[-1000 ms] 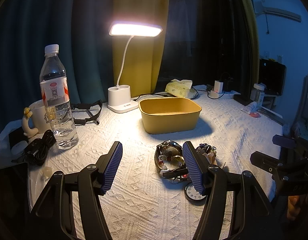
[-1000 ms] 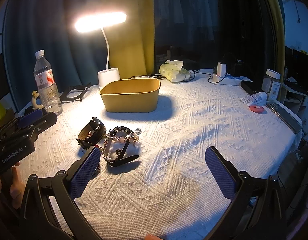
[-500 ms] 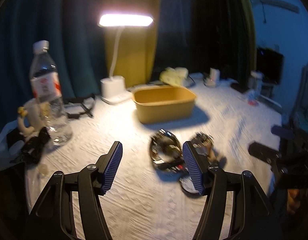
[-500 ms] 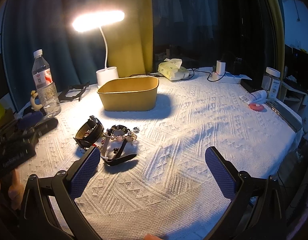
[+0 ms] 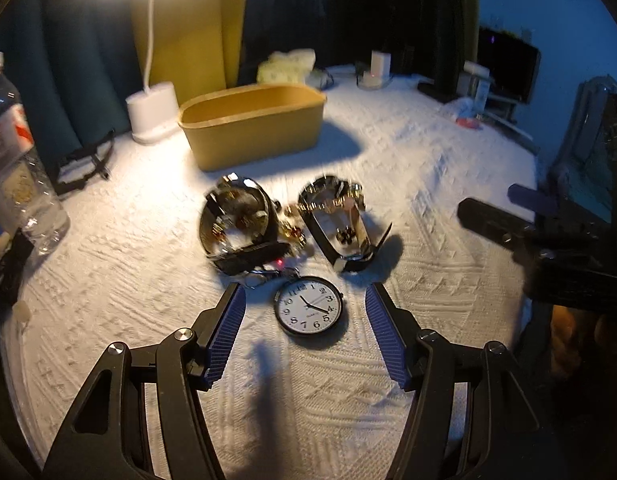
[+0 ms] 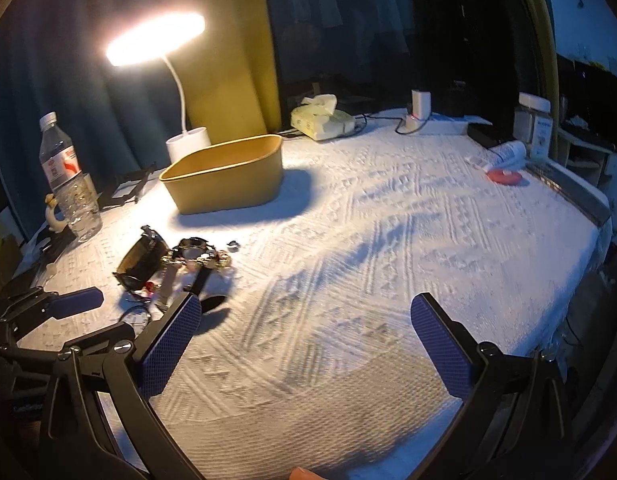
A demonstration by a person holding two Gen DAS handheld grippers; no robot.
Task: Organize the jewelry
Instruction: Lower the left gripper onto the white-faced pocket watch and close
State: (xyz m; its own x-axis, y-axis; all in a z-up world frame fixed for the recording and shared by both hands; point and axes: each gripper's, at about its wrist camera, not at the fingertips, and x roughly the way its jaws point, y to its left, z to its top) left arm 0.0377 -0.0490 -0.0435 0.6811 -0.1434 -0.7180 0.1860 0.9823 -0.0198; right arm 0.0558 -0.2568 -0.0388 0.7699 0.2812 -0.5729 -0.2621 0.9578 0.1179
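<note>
Between the spread pads of the left tool [image 5: 306,322], held wide apart and gripping nothing, a white-faced pocket watch [image 5: 309,311] is seen lying flat on the white textured surface [image 5: 428,184]. Just beyond it, two dark-strapped wristwatches [image 5: 238,222] and a tangle of small gold pieces [image 5: 292,232] are heaped together (blurred, so details cannot be made out), with the yellow bin [image 5: 252,124] standing farther back beside the lit desk lamp [image 5: 152,112]. The right tool [image 6: 306,340] is likewise held open over bare cloth, well to the right of the heap, a water bottle [image 6: 68,184] being visible at the far left.
</note>
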